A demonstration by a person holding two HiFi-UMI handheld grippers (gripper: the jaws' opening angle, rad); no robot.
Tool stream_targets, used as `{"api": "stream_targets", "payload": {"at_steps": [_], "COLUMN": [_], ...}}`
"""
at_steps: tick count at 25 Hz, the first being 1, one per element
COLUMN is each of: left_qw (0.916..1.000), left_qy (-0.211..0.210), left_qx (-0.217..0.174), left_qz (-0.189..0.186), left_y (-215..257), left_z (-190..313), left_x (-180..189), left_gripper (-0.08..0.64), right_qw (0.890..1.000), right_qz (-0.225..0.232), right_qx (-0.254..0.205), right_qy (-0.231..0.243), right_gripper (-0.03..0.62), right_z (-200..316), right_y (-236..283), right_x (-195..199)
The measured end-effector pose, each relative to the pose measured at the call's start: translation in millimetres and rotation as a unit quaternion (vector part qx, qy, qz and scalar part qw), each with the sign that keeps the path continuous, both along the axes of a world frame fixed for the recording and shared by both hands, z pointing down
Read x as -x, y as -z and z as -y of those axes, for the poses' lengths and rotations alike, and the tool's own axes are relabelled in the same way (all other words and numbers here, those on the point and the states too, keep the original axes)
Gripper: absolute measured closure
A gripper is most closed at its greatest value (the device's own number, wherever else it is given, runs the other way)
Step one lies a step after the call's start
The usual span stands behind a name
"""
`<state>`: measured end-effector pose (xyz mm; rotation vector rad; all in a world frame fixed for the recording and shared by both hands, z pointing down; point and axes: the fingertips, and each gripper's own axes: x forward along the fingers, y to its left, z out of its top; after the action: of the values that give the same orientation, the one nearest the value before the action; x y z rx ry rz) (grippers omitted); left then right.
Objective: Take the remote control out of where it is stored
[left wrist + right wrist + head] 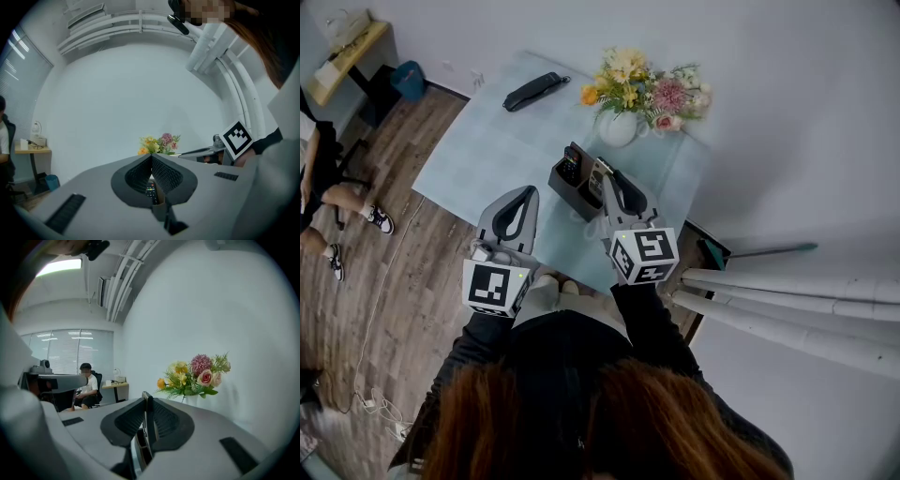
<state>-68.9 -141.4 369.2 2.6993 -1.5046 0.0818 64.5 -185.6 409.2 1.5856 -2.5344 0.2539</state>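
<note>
— Right tool (606,176), what state?
— Clenched on remote (599,172). The right gripper view shows it edge-on between the jaws. The remote stands upright with its lower end down in the holder (562,184), right compartment.
— Holder position?
— On the surface (478,141), near the middle. Flowers (645,89) stand beyond it, by the wall.
— Left tool (525,197)?
— Jaws closed tip to tip, gripping nothing. It hangs over the surface just left of the holder, apart from it.
— Anything else stored?
— Other remote (570,169), dark, in the left compartment. The left gripper view catches coloured buttons behind the jaw tips.
— Elsewhere?
— Dark case (534,91) at the far edge, well apart from the holder.
</note>
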Motion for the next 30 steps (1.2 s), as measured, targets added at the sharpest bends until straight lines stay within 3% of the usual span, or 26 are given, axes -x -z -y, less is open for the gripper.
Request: {"api": "stream_targets", "payload": {"at_steps": [16,30], "left_qw": [1.0,0.9997], "left_qy": [-0.008,-0.024], "left_qx": [-0.002,-0.005], "left_qz": [-0.003,-0.002], "left_y": [0.6,1.6], "left_z": [0.1,-2.2], "left_x": [-5.1,-14.3], "left_gripper": [0.555,0.555], "right_qw": [0.999,1.0], "right_qz": [0.01,0.012], "right_qx": [-0.033,-0.023], "right_qy": [0.015,0.016], "right_gripper": [0.529,0.529], "right_z": [-41.1,-74.2], "right_y": [42.0,45.4], "right_x": [-8.9,-28.4]}}
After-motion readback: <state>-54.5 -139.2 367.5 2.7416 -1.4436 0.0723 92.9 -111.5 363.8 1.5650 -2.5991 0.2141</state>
